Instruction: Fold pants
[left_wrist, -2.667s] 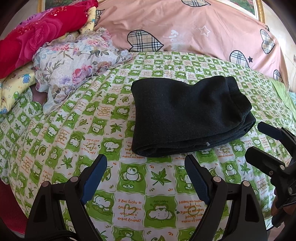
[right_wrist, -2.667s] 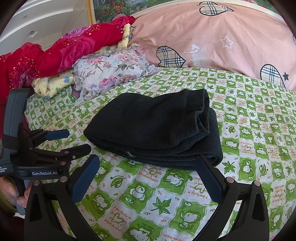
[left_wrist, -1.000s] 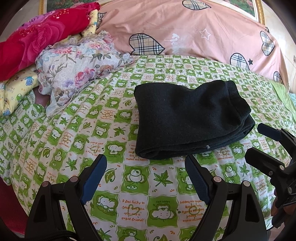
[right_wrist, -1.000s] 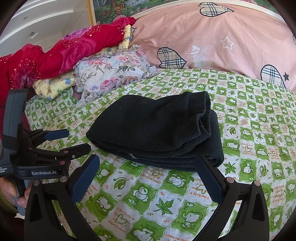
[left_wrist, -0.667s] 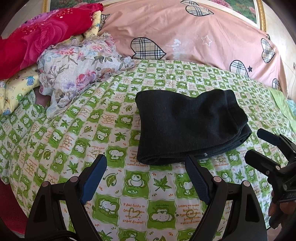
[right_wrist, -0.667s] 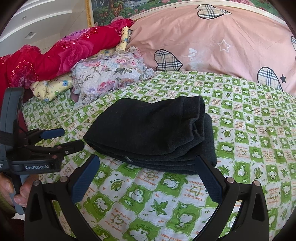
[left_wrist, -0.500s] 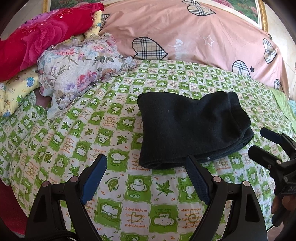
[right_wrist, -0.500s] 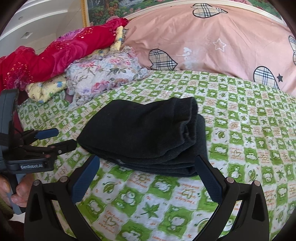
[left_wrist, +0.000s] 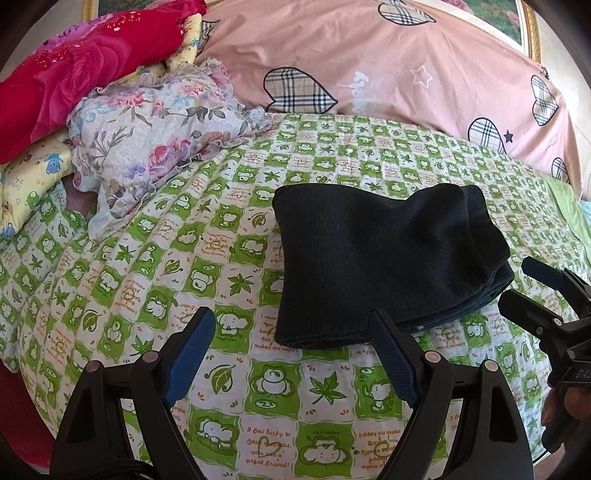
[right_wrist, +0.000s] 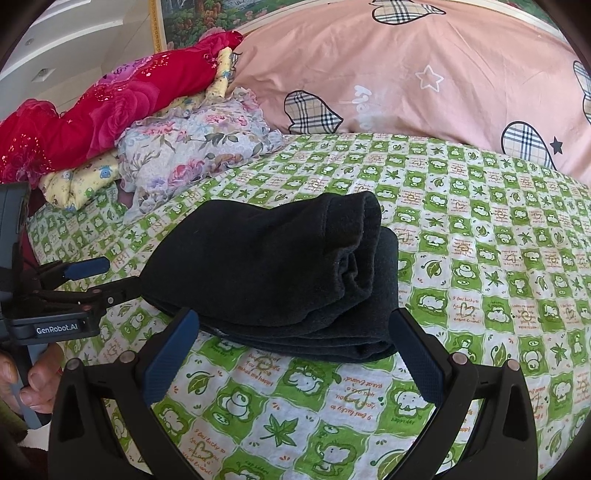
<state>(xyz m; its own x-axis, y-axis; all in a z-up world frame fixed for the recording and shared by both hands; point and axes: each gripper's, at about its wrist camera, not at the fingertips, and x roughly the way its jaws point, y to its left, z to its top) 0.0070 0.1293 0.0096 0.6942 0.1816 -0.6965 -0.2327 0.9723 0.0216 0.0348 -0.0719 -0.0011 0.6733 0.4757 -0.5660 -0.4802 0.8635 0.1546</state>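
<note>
The black pants (left_wrist: 380, 258) lie folded in a thick stack on the green-and-white patterned bed sheet (left_wrist: 184, 258); they also show in the right wrist view (right_wrist: 280, 273). My left gripper (left_wrist: 291, 354) is open and empty, just short of the stack's near left corner. My right gripper (right_wrist: 291, 343) is open and empty, its jaws at the stack's near edge. Each gripper shows in the other's view: the right one (left_wrist: 535, 288) at the stack's right side, the left one (right_wrist: 99, 280) at its left side.
A large pink pillow with plaid hearts (left_wrist: 388, 62) lies across the back of the bed. A floral cloth (left_wrist: 155, 129), a red blanket (left_wrist: 74, 74) and a yellow cloth (left_wrist: 29, 177) are piled at the back left. The bed's near edge is just below my grippers.
Both grippers have drifted a little closer to the folded stack and shifted slightly sideways. Both stay open and empty. The pants have not moved.
</note>
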